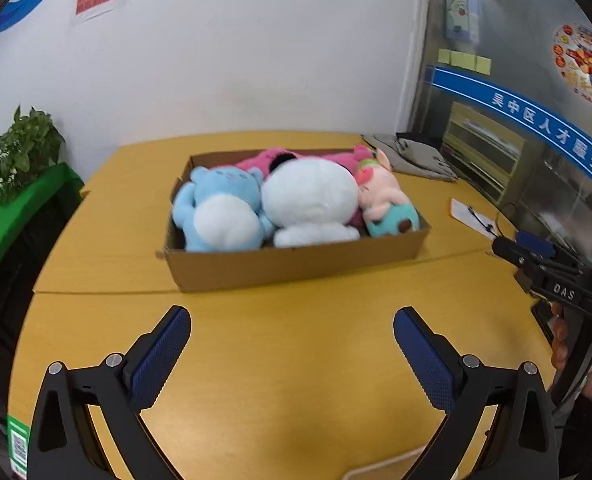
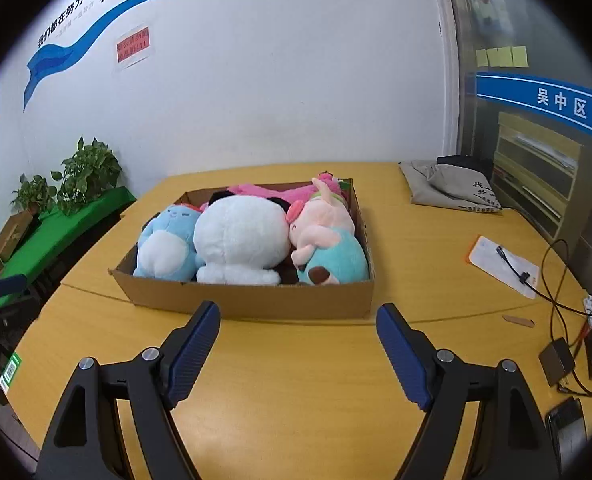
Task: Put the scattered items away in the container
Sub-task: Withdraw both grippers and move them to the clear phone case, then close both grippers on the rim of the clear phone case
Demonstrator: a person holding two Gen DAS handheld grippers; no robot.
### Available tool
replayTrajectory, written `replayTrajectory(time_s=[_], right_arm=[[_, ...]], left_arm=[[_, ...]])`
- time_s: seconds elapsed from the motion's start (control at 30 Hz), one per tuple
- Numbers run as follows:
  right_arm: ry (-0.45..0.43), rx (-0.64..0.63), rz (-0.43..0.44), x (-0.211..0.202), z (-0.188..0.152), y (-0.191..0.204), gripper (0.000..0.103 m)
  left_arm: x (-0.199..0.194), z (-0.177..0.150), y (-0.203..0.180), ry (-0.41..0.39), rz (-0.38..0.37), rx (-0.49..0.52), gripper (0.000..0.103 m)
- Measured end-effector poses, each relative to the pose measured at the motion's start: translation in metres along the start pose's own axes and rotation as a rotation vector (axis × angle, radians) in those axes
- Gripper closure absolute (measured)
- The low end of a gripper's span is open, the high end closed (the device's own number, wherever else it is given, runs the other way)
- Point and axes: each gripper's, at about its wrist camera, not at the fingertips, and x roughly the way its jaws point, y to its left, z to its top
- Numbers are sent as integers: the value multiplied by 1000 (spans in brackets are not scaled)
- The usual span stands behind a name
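Potted plants [image 2: 90, 174]: far left, on a green ledge beside the desk, no part of my job.
Left fingers [image 1: 292, 354]: spread wide, holding nothing, hovering over bare yellow desk [image 1: 296, 320] short of the box.
Blue plush [image 2: 168, 246]: lies in the left end of the cardboard box [image 2: 252, 300], belly up.
White plush [image 2: 242, 240]: a panda by its black ears, packed in the middle of the box, touching the blue one.
Pink plush [image 2: 272, 191]: flat along the back wall of the box, mostly hidden behind the others.
Pig plush [image 2: 327, 248]: pink head, teal body, wedged in the right end against the panda.
Right fingers [image 2: 297, 354]: also spread wide and empty, hanging just in front of the box's near wall.
Grey bag [image 2: 451, 190]: far right corner of the desk, well apart from the box.
Paper and cables [image 2: 503, 266]: on the right side, with a charger and a phone nearer me; these look like rig clutter, not toys.
Step in hand: I judge the gathering finished, since every soft toy I can see is inside the box and none lies loose on the desk.
Next move: I would draw both hands back and check the desk edges I cannot see; if the toys need settling, a light press down.
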Motion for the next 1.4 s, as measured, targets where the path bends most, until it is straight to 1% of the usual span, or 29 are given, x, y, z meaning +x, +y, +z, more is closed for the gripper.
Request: replayTrajectory(time_s=[0.1,0.27,0.4,0.5,0.6,0.7,0.8,0.87,0.9,0.93,0.97,1.0,1.03,1.07,1.1,1.13,1.17,1.4], right_arm=[[14,-26,-18,-10,-12,7,22],[12,-35,-37,-26,-24,10,22],[14,-40,-37,-34,-33,13,22],[29,-39,-31,-41,-45,13,22],[88,-49,-7,-46,-72,13,22],[184,-47,19,-46,-111,13,22],[299,-46,37,-38,-153,17,24],[368,-42,53,-31,-180,19,24],[395,-34,51,-27,-189,19,25],[424,-31,48,-23,-199,19,26],[442,-34,42,-21,-205,20,28],[454,-37,34,-19,-210,20,36],[465,-39,28,-18,-215,20,41],[471,-39,28,-17,-217,21,49],[468,-45,26,-16,-217,22,51],[461,-52,25,-16,-217,23,52],[460,-52,32,-15,-216,25,52],[438,-15,79,-18,-208,26,53]], left_arm=[[-1,-18,-13,17,-41,4,0],[-8,-33,-22,24,-84,-10,0],[-10,-46,-24,39,-88,-16,0],[-8,-63,-23,81,-88,-20,0],[-3,-87,-21,141,-97,-20,0],[5,-118,-21,219,-109,-20,0],[18,-146,-24,313,-115,-7,6],[27,-163,-28,373,-129,10,16],[31,-169,-31,397,-135,13,18],[36,-175,-33,424,-145,16,24],[41,-179,-36,446,-154,18,32],[43,-182,-38,452,-155,23,36],[43,-182,-41,444,-147,36,41],[43,-181,-45,439,-146,48,51],[43,-181,-47,441,-150,52,60],[44,-181,-48,441,-148,53,72],[44,-181,-48,443,-145,51,81],[49,-178,-42,469,-164,15,91]])
